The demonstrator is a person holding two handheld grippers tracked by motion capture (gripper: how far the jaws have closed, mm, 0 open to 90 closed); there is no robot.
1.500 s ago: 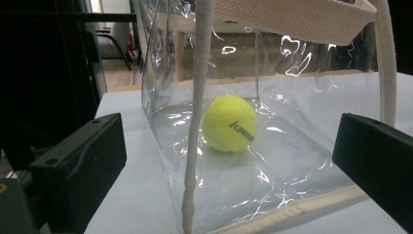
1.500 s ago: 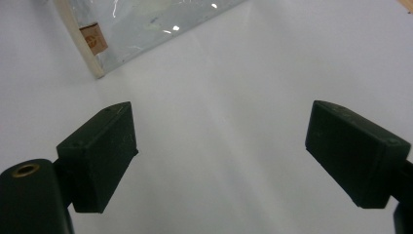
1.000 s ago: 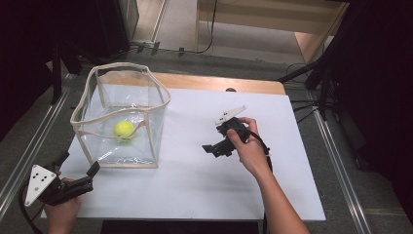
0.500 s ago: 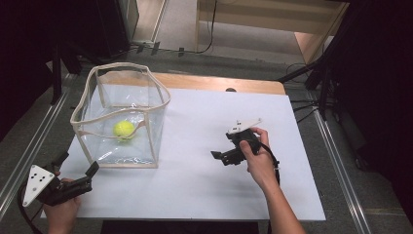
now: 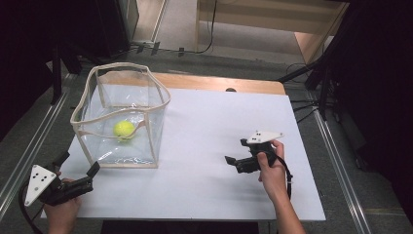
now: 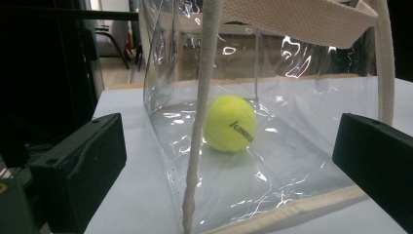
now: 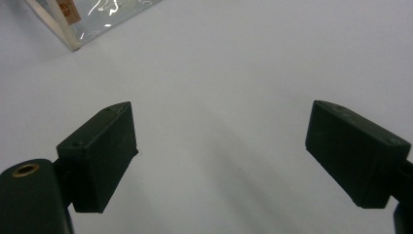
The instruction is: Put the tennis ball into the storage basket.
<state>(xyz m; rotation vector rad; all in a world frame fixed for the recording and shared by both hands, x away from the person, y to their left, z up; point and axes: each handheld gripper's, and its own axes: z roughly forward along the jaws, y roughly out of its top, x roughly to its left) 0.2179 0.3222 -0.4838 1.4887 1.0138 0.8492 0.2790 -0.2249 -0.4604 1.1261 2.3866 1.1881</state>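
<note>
So the left tongs (image 5: 78, 169) are spread wide with nothing between them, parked just in front of the see-through plastic bag with cream fabric trim (image 5: 146, 139), near its front corner. The yellow-green tennis ball (image 5: 124, 129) sits on the bag's floor, straight ahead past those tongs. The right tongs (image 5: 234, 162) are spread too and empty, low over bare white bench (image 5: 204, 122), well off to the bag's side, pointing toward it.

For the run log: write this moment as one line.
ball: inside clear bag | left gripper: open, near bag corner | right gripper: open, nothing between jaws, over white table
</note>
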